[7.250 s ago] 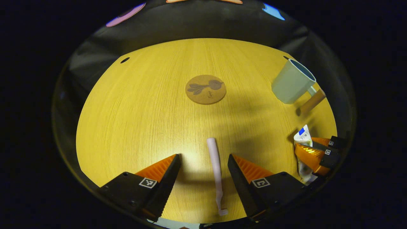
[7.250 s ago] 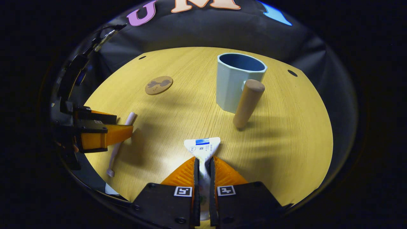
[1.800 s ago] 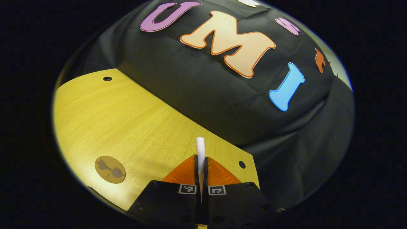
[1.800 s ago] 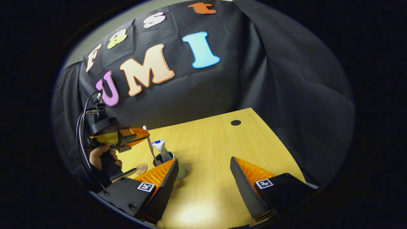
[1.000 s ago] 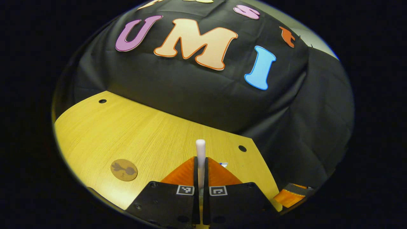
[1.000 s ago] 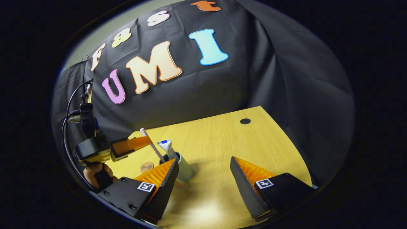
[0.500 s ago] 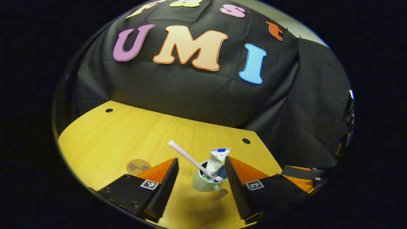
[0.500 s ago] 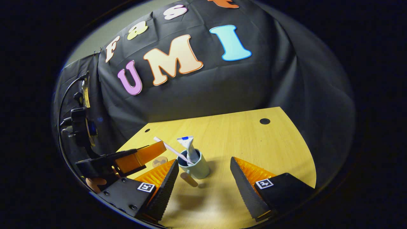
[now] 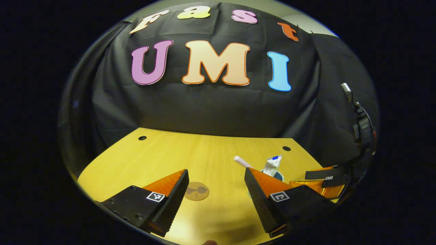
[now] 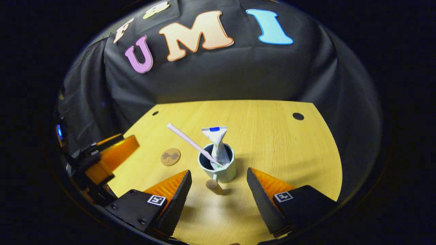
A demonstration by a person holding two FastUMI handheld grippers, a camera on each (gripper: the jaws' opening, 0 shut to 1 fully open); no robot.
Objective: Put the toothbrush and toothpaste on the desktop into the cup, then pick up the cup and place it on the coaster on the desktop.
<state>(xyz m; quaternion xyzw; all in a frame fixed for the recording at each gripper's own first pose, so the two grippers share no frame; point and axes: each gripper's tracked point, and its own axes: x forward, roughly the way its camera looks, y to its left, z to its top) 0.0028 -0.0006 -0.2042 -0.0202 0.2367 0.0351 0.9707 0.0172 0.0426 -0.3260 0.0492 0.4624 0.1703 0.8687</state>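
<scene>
A pale blue cup (image 10: 227,175) with a wooden handle (image 10: 214,186) stands on the yellow desktop (image 10: 272,136). A pink toothbrush (image 10: 189,141) leans out of it to the left, and a white toothpaste tube (image 10: 216,142) stands upright in it. My right gripper (image 10: 219,177) is open just in front of the cup, its fingers apart on either side of the handle. My left gripper (image 9: 216,177) is open and holds nothing. In the left gripper view its right finger hides most of the cup, leaving the toothbrush end (image 9: 241,161) and the toothpaste tube (image 9: 273,164). The round cork coaster (image 10: 170,156) lies left of the cup.
In the left gripper view the coaster (image 9: 196,191) lies between my left fingers, farther off on the desktop (image 9: 211,153). The right gripper (image 9: 325,182) is at the right there. In the right gripper view the left gripper (image 10: 110,158) sits at the left edge. Black cloth walls the back.
My left gripper has opened, let the toothbrush drop into the cup and swung away to the left. My right gripper has tipped down and closed in on the cup.
</scene>
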